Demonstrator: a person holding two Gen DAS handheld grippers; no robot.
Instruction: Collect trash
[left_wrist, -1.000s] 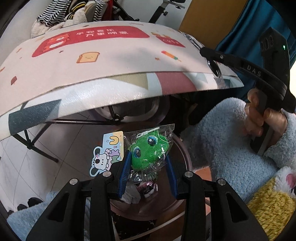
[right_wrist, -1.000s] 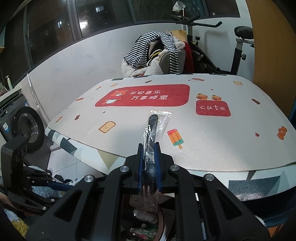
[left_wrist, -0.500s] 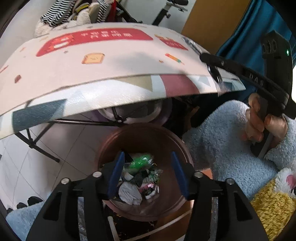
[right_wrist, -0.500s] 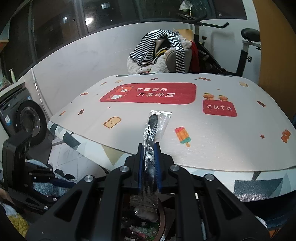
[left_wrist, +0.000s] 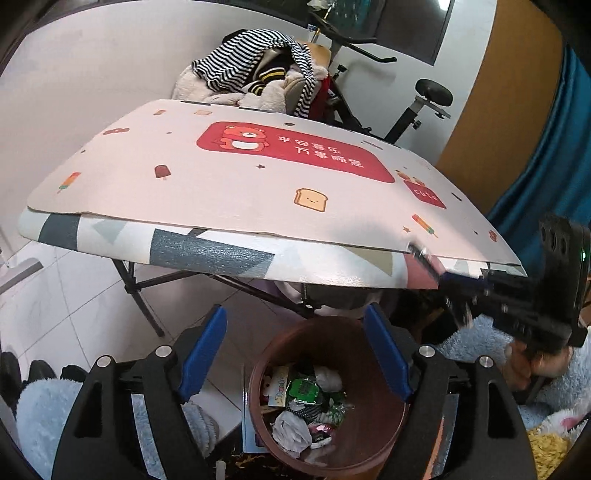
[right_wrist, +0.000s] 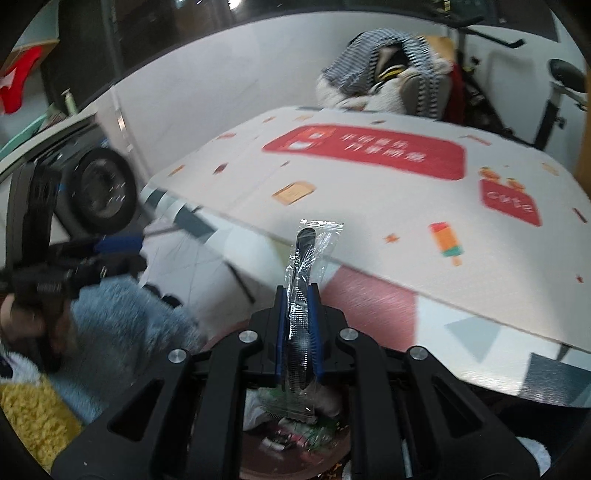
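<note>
Gaping wide with nothing between its blue pads (left_wrist: 205, 352), the left gripper (left_wrist: 295, 354) hangs just above a round brown trash bin (left_wrist: 373, 448) on the floor. Inside the bin lies a heap of wrappers, among them a green packet (left_wrist: 303, 390) and a crumpled white bag (left_wrist: 291, 430). The right gripper (right_wrist: 299, 328) is clamped on a clear plastic sachet (right_wrist: 306, 280) with a long dark item sealed inside; the sachet stands upright, its top sticking out well past the fingertips and its lower end hanging behind the jaws over the bin's rim (right_wrist: 221, 334), where more trash shows below. To the left in the right wrist view, blurred, the left gripper's black body (right_wrist: 37, 229) is held by a hand (right_wrist: 18, 317) in a fluffy blue sleeve (right_wrist: 122, 321). Beyond the bin stands a folding table (left_wrist: 207, 254) under a pale mat (left_wrist: 221, 184) printed with a red bear banner, toast and ice lollies. Farther back sit striped clothes (left_wrist: 255, 55) piled on a chair and an exercise bike (left_wrist: 417, 107) against the white wall.
</note>
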